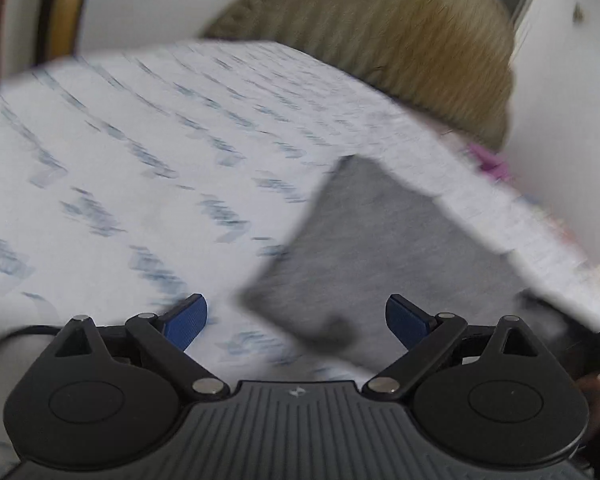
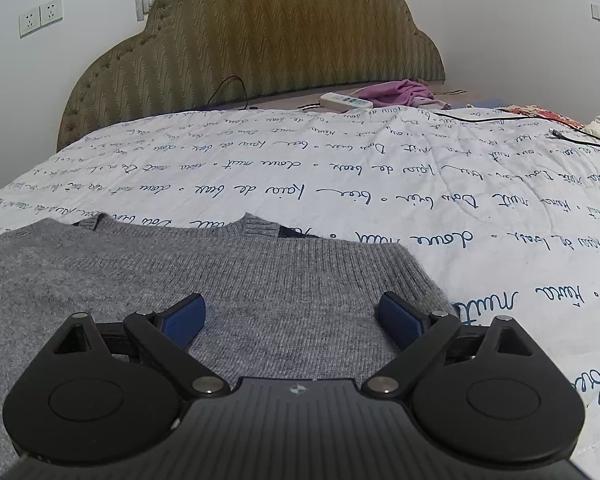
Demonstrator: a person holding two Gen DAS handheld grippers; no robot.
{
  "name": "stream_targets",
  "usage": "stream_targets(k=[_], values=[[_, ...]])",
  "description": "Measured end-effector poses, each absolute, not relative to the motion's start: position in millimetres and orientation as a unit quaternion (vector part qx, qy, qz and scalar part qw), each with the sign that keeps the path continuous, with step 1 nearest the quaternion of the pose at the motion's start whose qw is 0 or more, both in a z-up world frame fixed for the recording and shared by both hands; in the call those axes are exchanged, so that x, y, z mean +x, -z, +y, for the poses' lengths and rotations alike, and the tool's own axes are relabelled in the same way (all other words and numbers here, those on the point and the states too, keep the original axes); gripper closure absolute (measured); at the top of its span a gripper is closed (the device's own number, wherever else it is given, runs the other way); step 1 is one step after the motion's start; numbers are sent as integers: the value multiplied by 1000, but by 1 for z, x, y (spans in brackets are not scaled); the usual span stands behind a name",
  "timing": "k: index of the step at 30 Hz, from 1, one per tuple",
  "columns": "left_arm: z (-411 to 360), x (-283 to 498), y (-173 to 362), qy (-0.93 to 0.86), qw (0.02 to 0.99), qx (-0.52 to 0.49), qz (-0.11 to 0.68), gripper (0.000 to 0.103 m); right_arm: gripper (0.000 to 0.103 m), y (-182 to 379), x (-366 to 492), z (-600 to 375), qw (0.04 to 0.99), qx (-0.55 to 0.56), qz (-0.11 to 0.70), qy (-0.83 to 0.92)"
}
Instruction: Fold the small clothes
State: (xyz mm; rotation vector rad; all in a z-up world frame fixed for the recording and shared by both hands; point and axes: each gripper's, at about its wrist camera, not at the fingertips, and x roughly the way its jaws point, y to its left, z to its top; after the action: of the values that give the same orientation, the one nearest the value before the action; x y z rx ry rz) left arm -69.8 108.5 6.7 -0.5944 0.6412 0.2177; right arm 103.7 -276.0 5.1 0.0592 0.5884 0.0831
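Observation:
A grey knit sweater (image 2: 204, 284) lies flat on the white quilt (image 2: 340, 168) with dark script print. My right gripper (image 2: 292, 316) is open, its blue pads wide apart just above the sweater's right part. In the blurred, tilted left wrist view the sweater (image 1: 372, 248) shows as a grey patch on the quilt (image 1: 140, 152). My left gripper (image 1: 296, 320) is open and empty, near the sweater's corner. I cannot tell whether either gripper touches the cloth.
A padded olive headboard (image 2: 260, 44) stands at the far end of the bed. A white power strip (image 2: 346, 101), a purple garment (image 2: 400, 92) and black cables (image 2: 520, 120) lie near it. Wall sockets (image 2: 40, 16) are at left.

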Motion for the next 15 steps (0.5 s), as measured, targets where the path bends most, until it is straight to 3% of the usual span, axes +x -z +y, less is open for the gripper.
stream_targets(k=[3, 5, 6, 7, 15], values=[[115, -54, -6, -84, 872, -375, 305, 9, 10, -5, 103, -276, 956, 29, 289, -41], [113, -42, -3, -88, 858, -392, 320, 30, 9, -6, 103, -277, 956, 31, 288, -42], [110, -38, -1, -94, 855, -389, 329, 45, 9, -6, 102, -278, 956, 33, 287, -43], [108, -34, 2, -99, 853, -387, 335, 52, 9, -6, 102, -278, 956, 34, 287, -43], [107, -28, 3, -119, 857, -377, 330, 52, 6, -6, 102, -281, 956, 46, 286, -53]])
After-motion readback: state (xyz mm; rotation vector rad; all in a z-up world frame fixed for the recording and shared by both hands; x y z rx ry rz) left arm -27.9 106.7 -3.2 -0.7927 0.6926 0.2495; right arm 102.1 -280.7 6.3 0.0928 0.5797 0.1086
